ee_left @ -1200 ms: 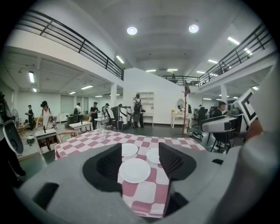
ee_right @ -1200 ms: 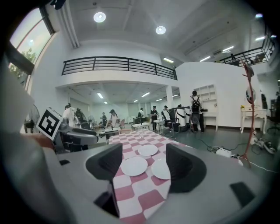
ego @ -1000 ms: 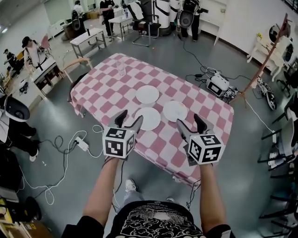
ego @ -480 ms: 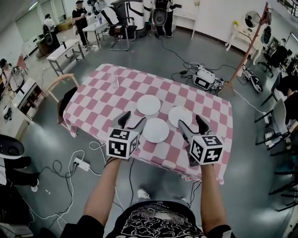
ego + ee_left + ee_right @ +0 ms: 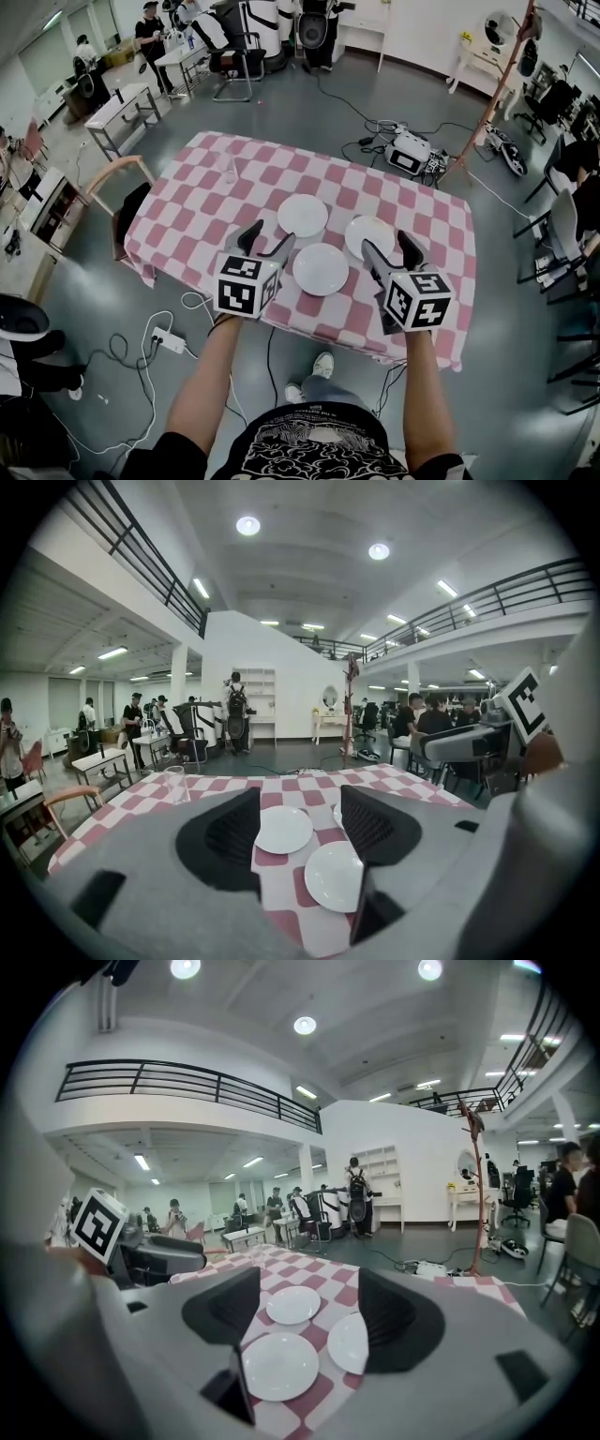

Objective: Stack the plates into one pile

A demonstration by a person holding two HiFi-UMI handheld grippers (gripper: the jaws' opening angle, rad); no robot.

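Three white plates lie apart on a pink-and-white checked table (image 5: 197, 225): a far plate (image 5: 303, 215), a near middle plate (image 5: 321, 269) and a right plate (image 5: 368, 236). My left gripper (image 5: 266, 239) hovers open over the table's near edge, left of the middle plate. On the other side of that plate, my right gripper (image 5: 391, 248) is open too, near the right plate. In the left gripper view the far plate (image 5: 283, 829) and the middle plate (image 5: 333, 876) show between the jaws. All three plates (image 5: 280, 1365) appear in the right gripper view. Neither gripper holds anything.
A clear glass (image 5: 226, 165) stands near the table's far left edge. A wooden chair (image 5: 120, 192) sits at the left side. Cables and a power strip (image 5: 167, 339) lie on the floor. A box-shaped device (image 5: 412, 155) and a pole stand beyond the table.
The view has shifted, so the table now sits more centred and slightly closer. Both grippers keep the same open pose at the near edge. The plates have not moved.
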